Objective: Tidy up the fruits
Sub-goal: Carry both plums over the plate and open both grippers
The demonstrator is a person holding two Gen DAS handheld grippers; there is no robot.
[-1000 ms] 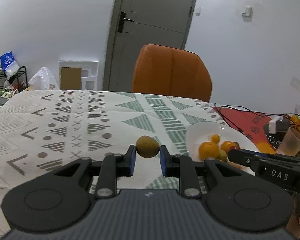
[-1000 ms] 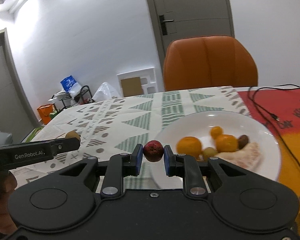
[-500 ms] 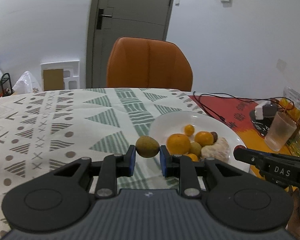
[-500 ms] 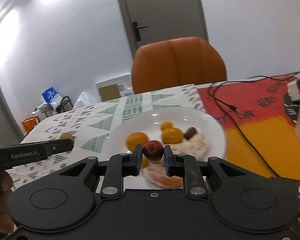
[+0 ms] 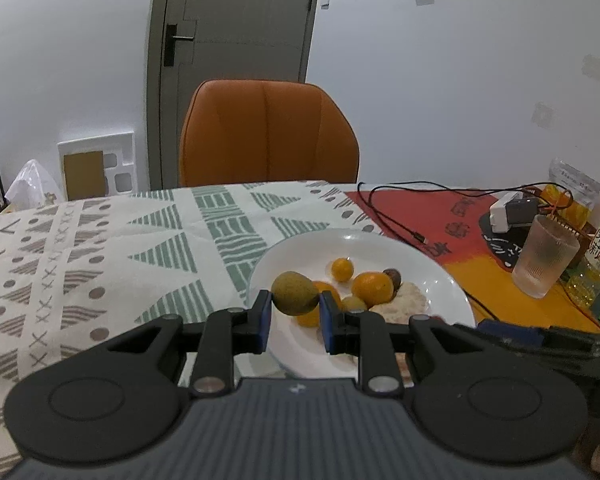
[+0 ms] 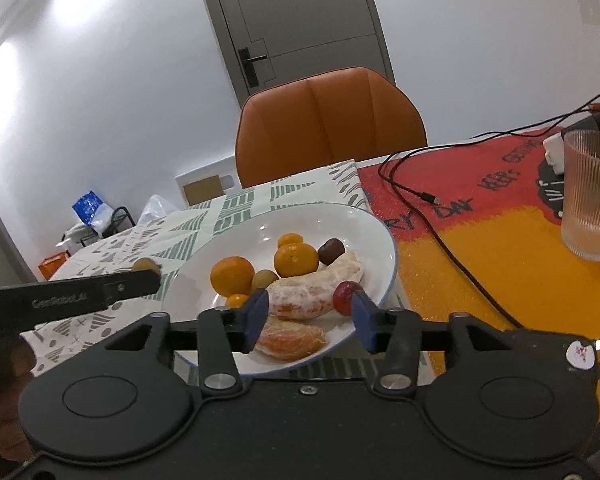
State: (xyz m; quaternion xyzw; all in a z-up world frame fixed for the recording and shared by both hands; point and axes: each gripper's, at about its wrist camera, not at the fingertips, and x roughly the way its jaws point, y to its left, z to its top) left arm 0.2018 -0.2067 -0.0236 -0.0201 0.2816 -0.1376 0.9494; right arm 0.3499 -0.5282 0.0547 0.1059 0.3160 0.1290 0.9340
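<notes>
A white plate [image 5: 288, 256] [image 6: 376, 228] on the table holds several oranges [image 6: 233, 275], a small green fruit [image 6: 265, 279], a dark brown fruit [image 6: 331, 250] and peeled citrus pieces [image 6: 316, 296]. My left gripper [image 5: 294, 312] is shut on a green-brown kiwi-like fruit [image 5: 294, 293], held over the plate's near left rim. My right gripper [image 6: 306, 316] is open over the plate's near side. A red fruit [image 6: 345, 297] sits against its right finger, on the plate.
An orange chair [image 5: 268, 132] stands behind the table. A ribbed glass [image 6: 592, 194], a black cable [image 6: 428, 196] and a charger lie on the red-and-yellow mat to the right. The patterned cloth [image 5: 100, 248] spreads to the left.
Both grippers moved right over the plate. My right gripper opened and let go of the red fruit, which now rests on the plate. The left still holds its fruit.
</notes>
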